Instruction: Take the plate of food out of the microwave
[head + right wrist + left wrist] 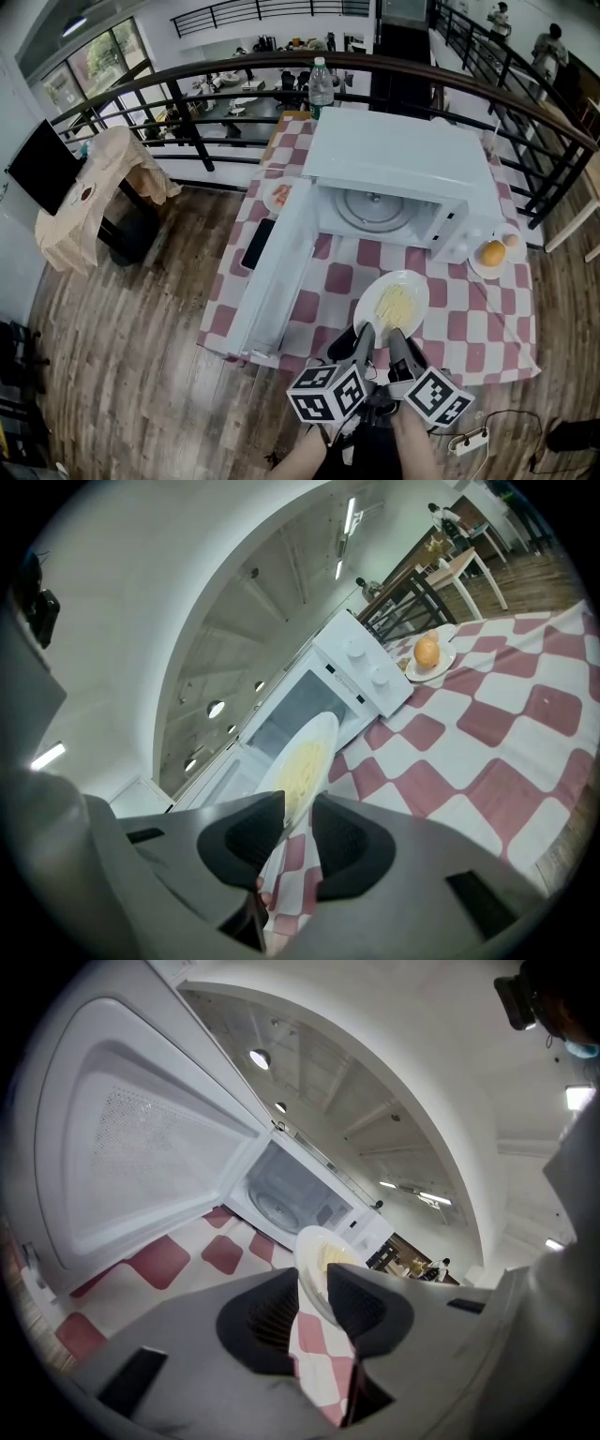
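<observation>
A: Left claw (312, 1283), right claw (298, 808)?
B: Both clamped on the plate (417, 289) rim, at its 7 and 5 o'clock.
A: Plate position?
B: Outside the microwave (394, 155), at its 6 o'clock, over the checked surface (469, 319). Door (272, 272) open. Panel print too small to read.

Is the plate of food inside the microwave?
No, the plate is outside, in front of the open microwave.

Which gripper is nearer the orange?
Right. The right gripper grips the plate rim, below-left of the orange; the left gripper grips it farther left.
</observation>
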